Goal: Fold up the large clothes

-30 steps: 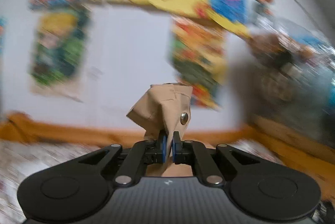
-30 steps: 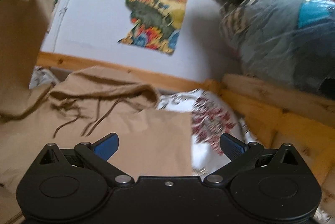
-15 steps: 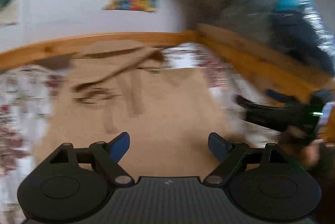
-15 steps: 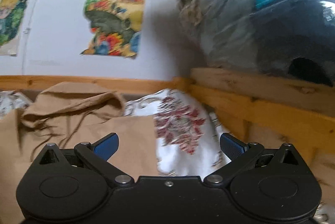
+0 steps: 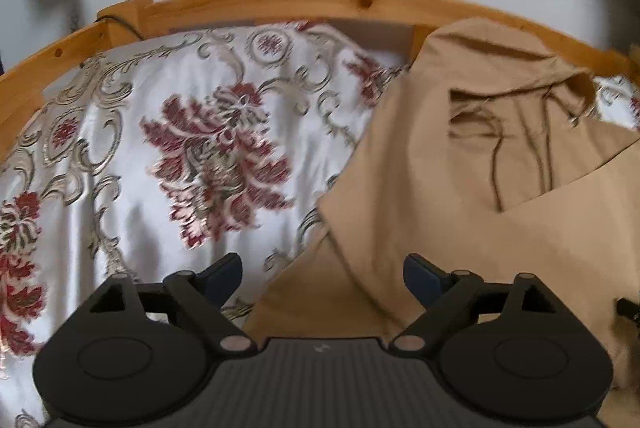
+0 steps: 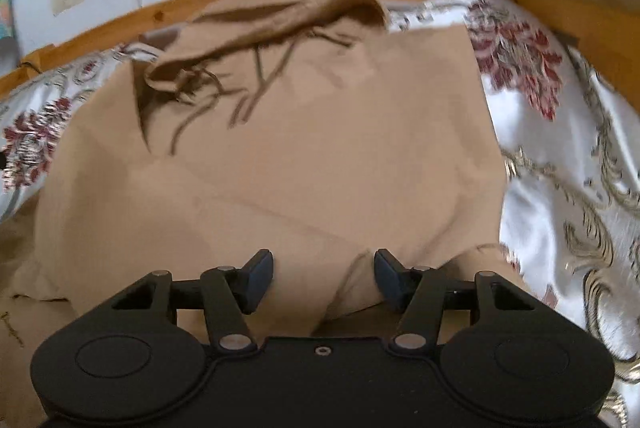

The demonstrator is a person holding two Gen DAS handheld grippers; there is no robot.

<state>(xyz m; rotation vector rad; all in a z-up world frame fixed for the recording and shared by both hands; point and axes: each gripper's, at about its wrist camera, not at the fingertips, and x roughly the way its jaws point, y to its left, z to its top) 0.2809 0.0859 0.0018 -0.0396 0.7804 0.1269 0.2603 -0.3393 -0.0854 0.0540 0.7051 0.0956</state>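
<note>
Left wrist view: the tan hoodie (image 5: 480,188) lies on the floral bedspread (image 5: 180,148), its folded edge passing between the 2 fingers of the left gripper (image 5: 322,278), whose jaws have just been opening and stand wide, pressing nothing. Ahead of the right gripper (image 6: 323,274), hoodie cloth bunches between jaws that have just been closing, pads not yet pressing it. Beyond runs a wooden bed frame (image 5: 280,0).
</note>
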